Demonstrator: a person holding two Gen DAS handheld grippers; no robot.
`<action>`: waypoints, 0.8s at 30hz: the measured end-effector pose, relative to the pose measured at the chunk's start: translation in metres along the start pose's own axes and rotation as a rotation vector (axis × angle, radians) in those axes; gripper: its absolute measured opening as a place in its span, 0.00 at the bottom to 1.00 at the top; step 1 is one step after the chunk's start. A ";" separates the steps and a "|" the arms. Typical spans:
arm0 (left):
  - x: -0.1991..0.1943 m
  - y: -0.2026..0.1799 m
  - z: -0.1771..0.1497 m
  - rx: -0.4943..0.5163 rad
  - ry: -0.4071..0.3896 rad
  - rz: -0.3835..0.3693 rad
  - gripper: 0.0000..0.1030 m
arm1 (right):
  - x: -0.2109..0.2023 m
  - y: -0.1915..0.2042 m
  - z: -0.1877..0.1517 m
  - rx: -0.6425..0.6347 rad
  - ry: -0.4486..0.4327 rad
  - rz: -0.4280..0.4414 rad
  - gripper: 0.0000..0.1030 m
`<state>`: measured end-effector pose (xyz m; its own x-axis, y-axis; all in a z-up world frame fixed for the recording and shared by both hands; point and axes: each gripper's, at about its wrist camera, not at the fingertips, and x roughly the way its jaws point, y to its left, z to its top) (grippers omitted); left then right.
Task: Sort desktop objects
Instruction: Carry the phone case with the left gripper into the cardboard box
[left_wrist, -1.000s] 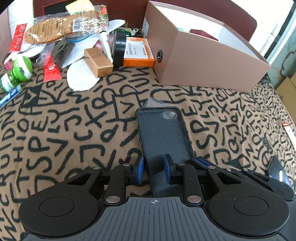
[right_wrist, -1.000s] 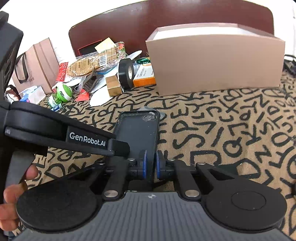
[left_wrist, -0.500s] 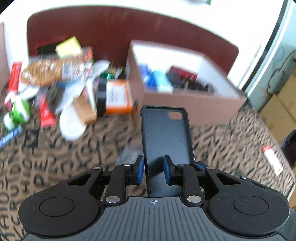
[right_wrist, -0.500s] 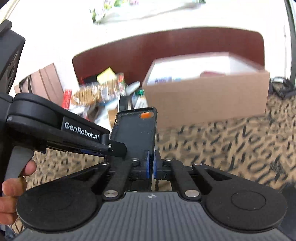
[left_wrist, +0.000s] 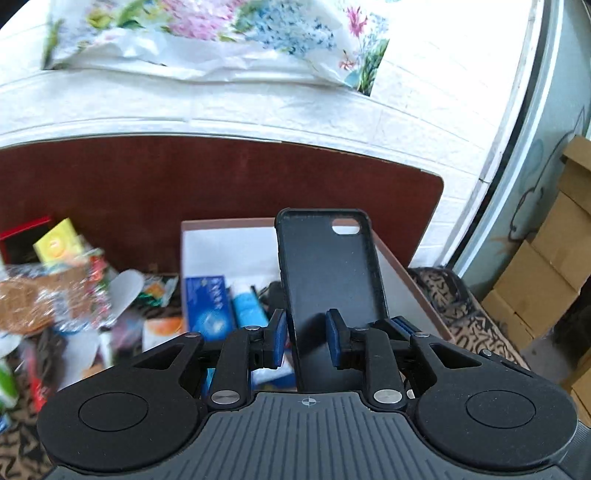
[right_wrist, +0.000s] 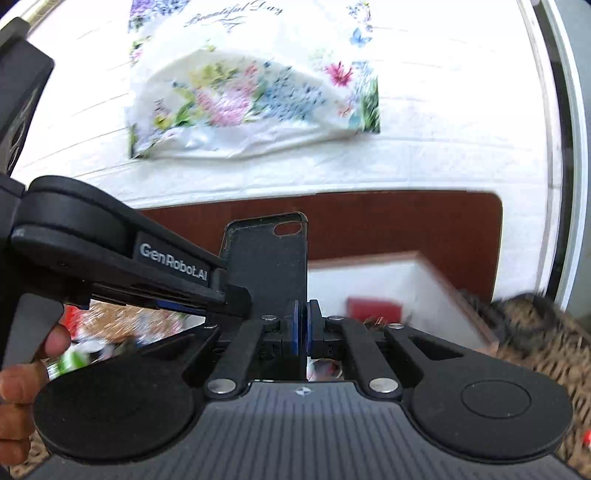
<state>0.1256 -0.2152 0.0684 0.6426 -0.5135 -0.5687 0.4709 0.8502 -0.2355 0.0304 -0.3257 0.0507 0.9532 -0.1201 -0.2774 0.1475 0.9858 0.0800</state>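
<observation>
phone case (left_wrist: 328, 273) is up in the air, long axis running straight out along both tools, camera cutout at the far end. right gripper (right_wrist: 303, 328) fingers pressed nearly together, pinching the case's right long edge near its bottom. left gripper (left_wrist: 306, 339) fingers are part spread and opening; the case's lower end sits between the blue pads (left_wrist: 277, 341) with a visible gap each side, so i judge the right one carries it. open box (left_wrist: 225, 254) lies directly ahead and below the case's far tip, already holding blue packs (left_wrist: 210, 302). clutter pile (left_wrist: 55, 291) sits left on the patterned counter (left_wrist: 454, 306). next move hinges on getting the tip past the near box wall before release.
</observation>
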 end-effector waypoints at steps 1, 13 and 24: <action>0.011 0.001 0.004 -0.003 0.012 -0.007 0.28 | 0.011 -0.006 0.003 0.002 0.007 -0.004 0.05; 0.116 0.028 0.002 -0.096 0.177 0.000 0.29 | 0.094 -0.037 -0.029 0.094 0.179 -0.014 0.05; 0.135 0.032 0.001 -0.073 0.213 -0.004 0.76 | 0.119 -0.038 -0.040 0.097 0.217 -0.020 0.06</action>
<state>0.2280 -0.2573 -0.0151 0.4950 -0.4869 -0.7197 0.4232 0.8585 -0.2897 0.1276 -0.3727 -0.0233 0.8722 -0.1013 -0.4786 0.2005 0.9664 0.1607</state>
